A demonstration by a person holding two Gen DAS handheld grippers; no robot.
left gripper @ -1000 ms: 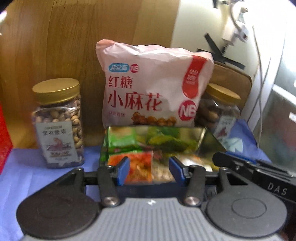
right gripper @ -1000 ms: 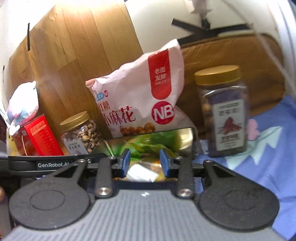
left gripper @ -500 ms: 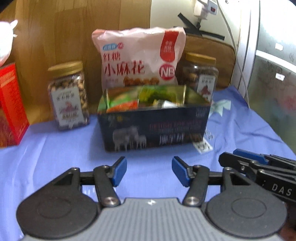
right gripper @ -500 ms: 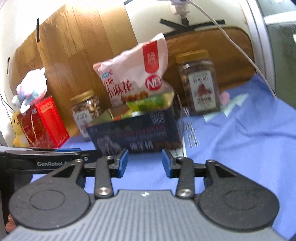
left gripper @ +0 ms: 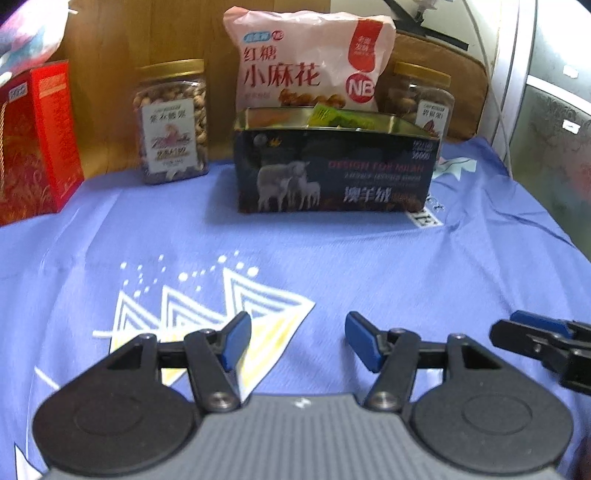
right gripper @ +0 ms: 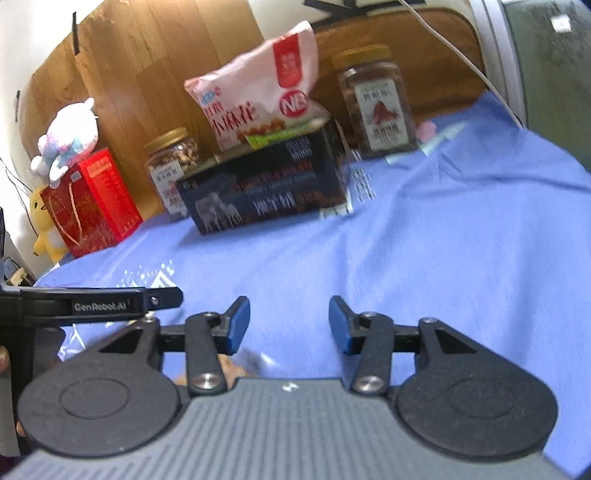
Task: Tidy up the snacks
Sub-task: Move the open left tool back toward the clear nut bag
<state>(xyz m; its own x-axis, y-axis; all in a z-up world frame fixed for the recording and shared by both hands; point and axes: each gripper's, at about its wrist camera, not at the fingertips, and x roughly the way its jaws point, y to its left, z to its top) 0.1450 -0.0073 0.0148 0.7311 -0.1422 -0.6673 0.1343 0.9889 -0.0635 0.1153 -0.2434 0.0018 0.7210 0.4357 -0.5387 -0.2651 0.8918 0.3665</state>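
Left gripper [left gripper: 298, 341]: jaws opening, nothing between them, only blue cloth [left gripper: 332, 258] showing in the gap. It hangs over the near part of the cloth, above a white crown print [left gripper: 207, 306].

Right gripper [right gripper: 289, 325]: jaws opening, nothing between them. It is over the near edge of the cloth too, just beside the left one; its fingertips enter the left view at the right edge, and the left gripper's side bar crosses the right view at the left edge.

Tin [left gripper: 334, 162]: dark, open-topped, sheep picture on the front wall. Stands on the cloth toward its far edge, well apart from both grippers. Snack packets [left gripper: 340, 116] show above its rim, one green.

Behind the tin, touching or nearly touching it: pink bag [left gripper: 306, 62], upright, leaning on the wooden board [left gripper: 147, 33].

Left jar [left gripper: 171, 122]: gold lid, nuts inside, at the cloth's far edge, left of the tin, apart from it.
Right jar [left gripper: 424, 96]: gold lid, behind the tin's right corner, partly hidden.

Red box [left gripper: 37, 140] at the far left corner, a plush toy [right gripper: 70, 136] on top. Right view is motion-blurred.
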